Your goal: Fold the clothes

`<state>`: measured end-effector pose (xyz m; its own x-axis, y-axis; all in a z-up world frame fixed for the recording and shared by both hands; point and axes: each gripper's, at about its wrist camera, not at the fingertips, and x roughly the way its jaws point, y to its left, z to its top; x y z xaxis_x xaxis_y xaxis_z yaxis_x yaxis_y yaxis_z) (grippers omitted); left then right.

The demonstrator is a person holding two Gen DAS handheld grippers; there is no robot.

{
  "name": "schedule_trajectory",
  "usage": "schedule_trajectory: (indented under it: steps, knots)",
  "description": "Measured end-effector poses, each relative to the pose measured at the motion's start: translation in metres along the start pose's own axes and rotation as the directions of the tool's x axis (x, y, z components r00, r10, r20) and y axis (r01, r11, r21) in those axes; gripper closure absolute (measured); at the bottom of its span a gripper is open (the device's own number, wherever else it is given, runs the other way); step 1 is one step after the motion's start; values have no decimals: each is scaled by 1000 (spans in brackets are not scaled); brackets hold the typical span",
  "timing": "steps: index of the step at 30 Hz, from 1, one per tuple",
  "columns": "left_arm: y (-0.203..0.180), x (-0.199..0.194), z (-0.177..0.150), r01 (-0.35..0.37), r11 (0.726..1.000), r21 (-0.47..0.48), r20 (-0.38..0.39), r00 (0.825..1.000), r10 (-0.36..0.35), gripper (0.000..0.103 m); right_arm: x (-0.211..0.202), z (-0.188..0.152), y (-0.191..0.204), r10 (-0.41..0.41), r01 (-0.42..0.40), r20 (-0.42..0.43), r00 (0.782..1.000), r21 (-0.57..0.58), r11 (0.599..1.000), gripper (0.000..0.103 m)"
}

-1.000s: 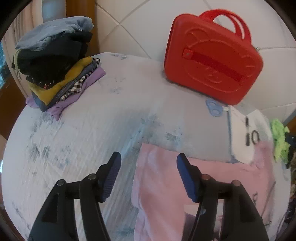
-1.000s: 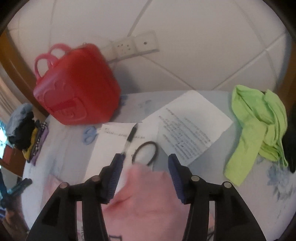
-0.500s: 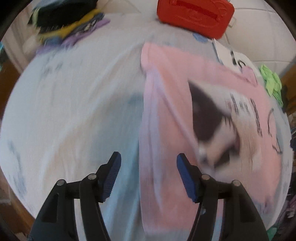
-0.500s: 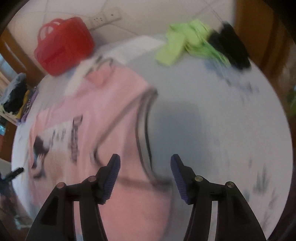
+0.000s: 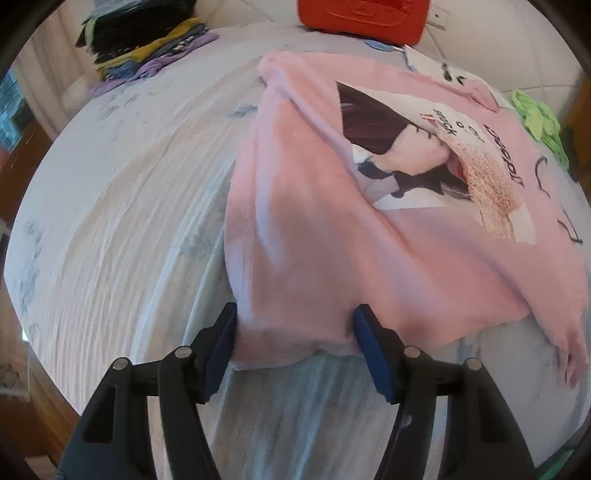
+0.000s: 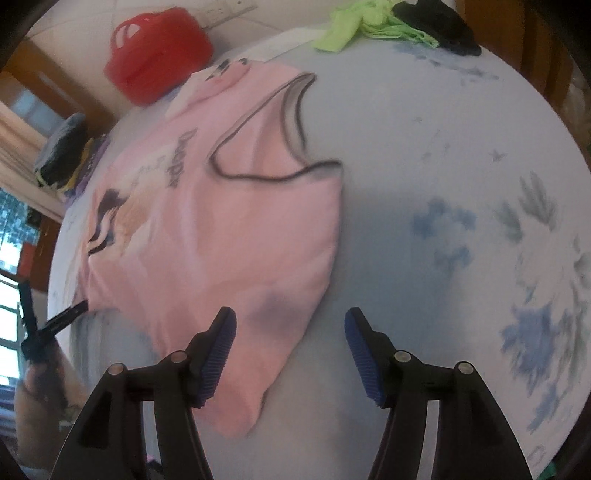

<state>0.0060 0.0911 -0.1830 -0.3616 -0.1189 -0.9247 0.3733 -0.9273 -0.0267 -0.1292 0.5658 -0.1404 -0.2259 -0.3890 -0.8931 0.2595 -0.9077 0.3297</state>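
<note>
One pink shirt (image 5: 332, 229) lies between both gaping tongs, left (image 5: 295, 347) and right (image 6: 290, 349), neither gripping it.

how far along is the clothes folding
Done: a stack of folded clothes sits at the far left edge of the table. In hand: the pink t-shirt lies spread print-up, unfolded; the left tool is open around its bunched corner, the right tool open over a sleeve. Left: folding this shirt, then the green garment and black one.
</note>
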Motion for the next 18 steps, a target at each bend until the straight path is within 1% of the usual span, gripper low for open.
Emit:
schedule_trajectory:
  steps: [1,3,4,5,6,7,9,10,11,12,13,14,15,16,17,18]
  knots:
    - [0,0,-1,1,1000,-1,0,1000,-1,39,-1,-3,2,-6,6,3,1000,-7,1000,41]
    - [-4,-1,-1,-16,1000,14,0,1000,16,39,0,-8,6,-22,22,10,1000,-18,1000,36]
    - [-6,-3,-1,-17,1000,19,-2,1000,17,44,1,-10,8,-30,31,12,999,-22,999,34]
    - [-9,-5,-1,-18,1000,25,-5,1000,18,53,4,-10,9,-53,54,17,998,-22,998,32]
    - [-13,-6,-1,-19,999,31,-7,1000,19,71,8,-10,11,-77,77,22,997,-22,997,31]
    - [-16,-8,-2,-34,998,46,-7,999,34,81,11,-9,12,-101,102,29,994,-25,994,31]
    - [-23,-9,-5,-60,996,69,1,998,60,88,19,-5,17,-131,132,43,990,-27,991,30]
    - [-26,-9,-7,-69,995,73,8,998,68,88,23,-2,19,-145,147,49,988,-28,989,30]
    - [-26,-9,-6,-69,996,61,9,998,68,89,30,1,20,-153,154,42,987,-25,988,30]
    - [-25,-8,-5,-68,997,48,9,998,67,91,39,4,23,-159,159,28,987,-24,987,26]
    - [-24,-8,-4,-70,997,38,4,998,70,94,42,6,33,-159,160,27,987,-57,985,28]
    - [-23,-9,-2,-76,997,33,-1,997,76,94,46,8,43,-159,161,26,987,-89,983,42]
    - [-20,-13,-1,-81,996,29,5,997,81,95,49,9,53,-163,165,24,986,-123,979,77]
    - [-17,-18,1,-87,996,24,14,996,87,95,53,10,62,-200,201,22,980,-178,963,95]
    - [-13,-25,2,-98,995,23,26,995,97,95,55,11,68,-234,234,25,972,-221,947,100]
    - [-6,-35,3,-103,995,17,43,994,102,95,52,14,65,-233,233,23,972,-217,948,100]
